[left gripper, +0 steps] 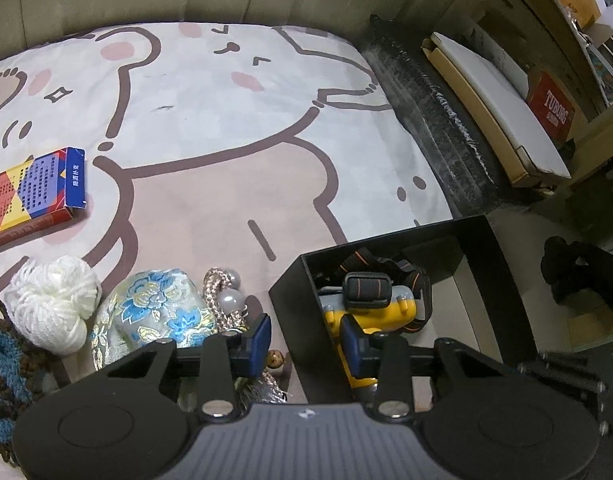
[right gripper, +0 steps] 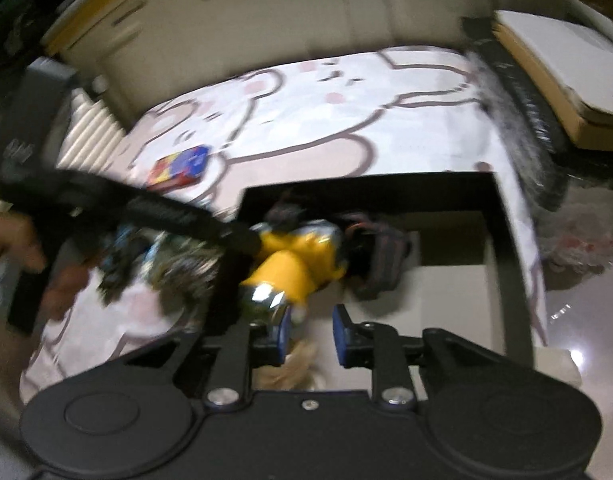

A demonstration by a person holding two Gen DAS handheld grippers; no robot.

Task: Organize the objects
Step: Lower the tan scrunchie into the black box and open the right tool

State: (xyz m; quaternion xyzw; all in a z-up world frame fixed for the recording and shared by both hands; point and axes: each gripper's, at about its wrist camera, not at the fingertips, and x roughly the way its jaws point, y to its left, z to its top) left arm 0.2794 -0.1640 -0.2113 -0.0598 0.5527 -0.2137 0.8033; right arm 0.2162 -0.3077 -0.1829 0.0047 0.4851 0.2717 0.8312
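Observation:
A black open box stands at the edge of a cartoon-bear mat. In it lies a yellow headlamp with an orange-striped black strap. My left gripper is open and straddles the box's left wall, empty. Left of it lie a blue floral brocade pouch, a white yarn ball, a beaded cord and a card box. In the blurred right wrist view my right gripper is open and empty above the box, just in front of the headlamp.
A dark knitted piece lies at the lower left. A black bristly strip, a flat cardboard package and a red Tuborg carton lie beyond the mat's right edge. The left gripper's arm crosses the right view.

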